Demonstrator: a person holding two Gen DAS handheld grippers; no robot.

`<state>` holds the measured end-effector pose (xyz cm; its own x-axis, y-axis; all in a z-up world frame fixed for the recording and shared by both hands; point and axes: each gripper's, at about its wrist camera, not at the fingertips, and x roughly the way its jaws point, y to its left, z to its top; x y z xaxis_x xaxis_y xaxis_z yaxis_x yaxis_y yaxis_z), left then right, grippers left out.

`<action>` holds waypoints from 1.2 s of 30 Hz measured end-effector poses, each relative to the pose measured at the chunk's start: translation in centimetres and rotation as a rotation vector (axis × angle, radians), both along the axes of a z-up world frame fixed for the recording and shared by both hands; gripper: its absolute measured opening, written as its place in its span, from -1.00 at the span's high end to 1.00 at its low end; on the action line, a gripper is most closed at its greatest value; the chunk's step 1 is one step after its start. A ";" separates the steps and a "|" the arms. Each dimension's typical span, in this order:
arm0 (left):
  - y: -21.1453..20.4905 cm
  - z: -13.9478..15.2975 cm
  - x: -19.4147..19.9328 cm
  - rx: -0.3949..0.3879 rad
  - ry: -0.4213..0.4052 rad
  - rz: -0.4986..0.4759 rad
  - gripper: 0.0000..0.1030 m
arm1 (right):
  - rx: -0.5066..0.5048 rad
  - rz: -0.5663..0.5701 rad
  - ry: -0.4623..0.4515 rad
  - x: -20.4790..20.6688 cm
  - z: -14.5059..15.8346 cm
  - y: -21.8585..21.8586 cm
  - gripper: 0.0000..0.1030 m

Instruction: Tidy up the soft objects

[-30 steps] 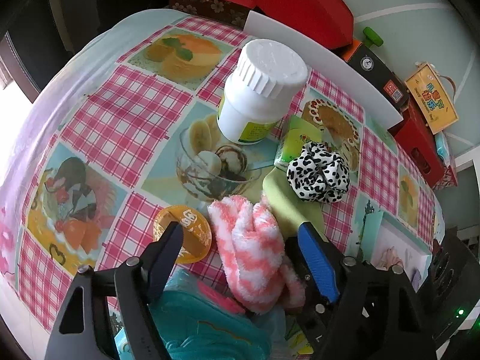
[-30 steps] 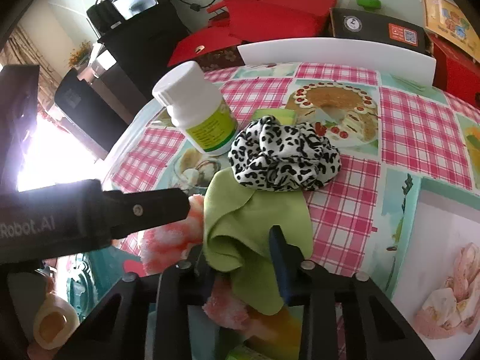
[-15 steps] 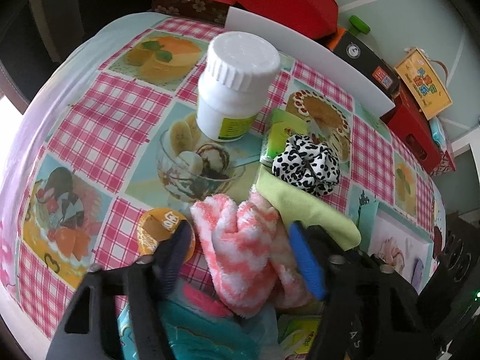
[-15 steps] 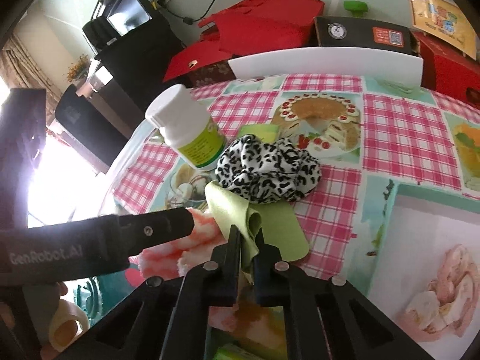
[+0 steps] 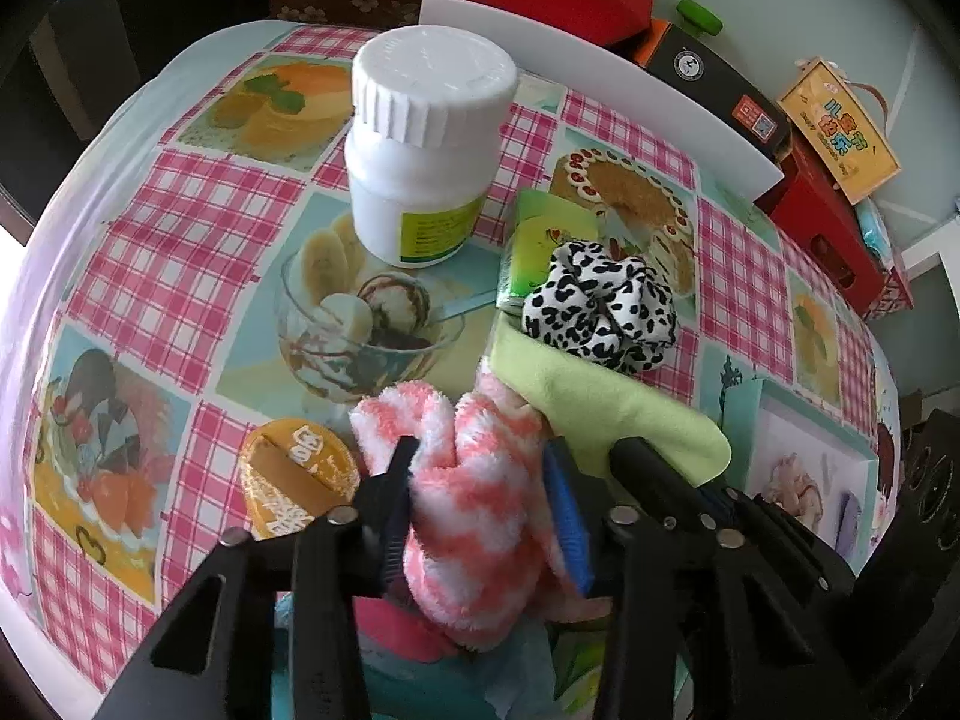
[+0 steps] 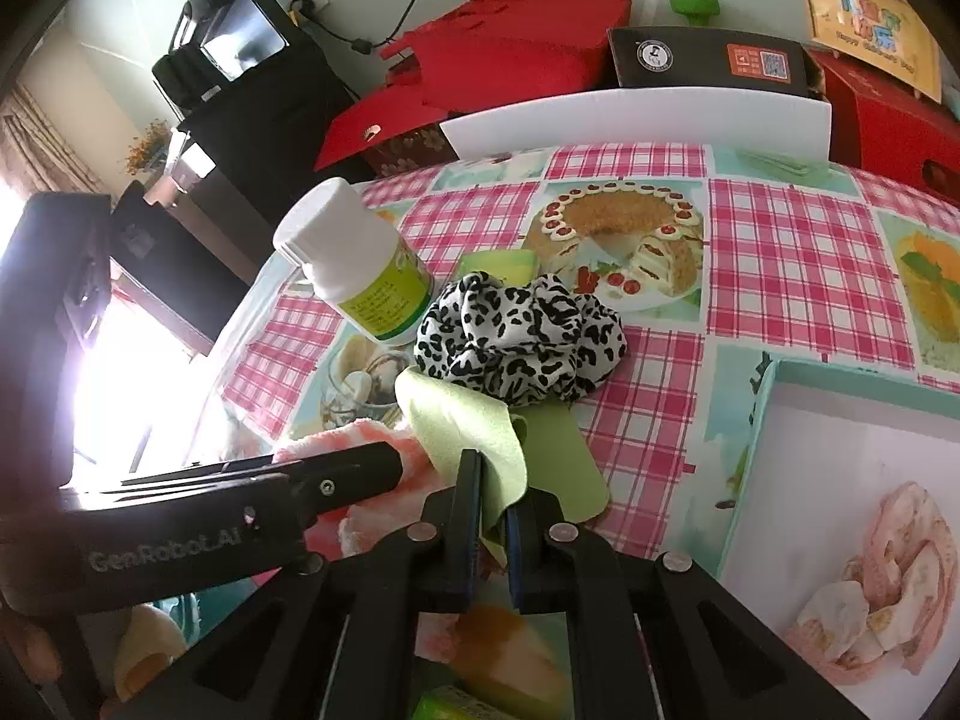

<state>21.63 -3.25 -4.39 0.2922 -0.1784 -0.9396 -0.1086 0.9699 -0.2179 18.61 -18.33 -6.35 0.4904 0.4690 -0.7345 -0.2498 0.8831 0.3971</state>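
Left tongs (image 5: 480,498) clamped on the fluffy pink-and-white striped sock (image 5: 465,498), long axis running straight out between the fingers toward the white plastic pill bottle (image 5: 426,144). Right tongs (image 6: 493,516) pinched shut on a raised fold of the flat lime-green cloth (image 6: 474,426), rest of it lying ahead on the checked-cloth counter (image 6: 792,252). Just beyond, touching the cloth's far edge: the black-and-white leopard-print fabric scrunchie (image 6: 516,336), nearer the right tongs. Both tongs side by side, nearly touching, so probably a risk of snagging each other's load on lifting. Round orange lid (image 5: 294,480) just left of the sock; bottle close behind the scrunchie.
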 end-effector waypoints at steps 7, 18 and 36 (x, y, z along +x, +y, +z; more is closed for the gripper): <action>-0.1 -0.1 0.2 -0.023 -0.008 0.007 0.62 | 0.018 -0.001 0.008 0.1 -0.2 -0.1 0.85; 0.8 0.5 -0.4 -0.071 -0.026 0.036 0.71 | 0.066 0.005 0.007 -0.1 0.2 -0.1 0.90; 2.1 4.0 -1.3 -0.131 -0.138 0.064 0.73 | 0.284 0.013 -0.024 -0.7 2.3 -1.3 0.95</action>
<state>20.30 -1.12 -0.36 0.4314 -0.2735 -0.8597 -0.1299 0.9242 -0.3592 17.94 -19.61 -4.07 0.4988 0.6604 -0.5613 -0.2728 0.7343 0.6216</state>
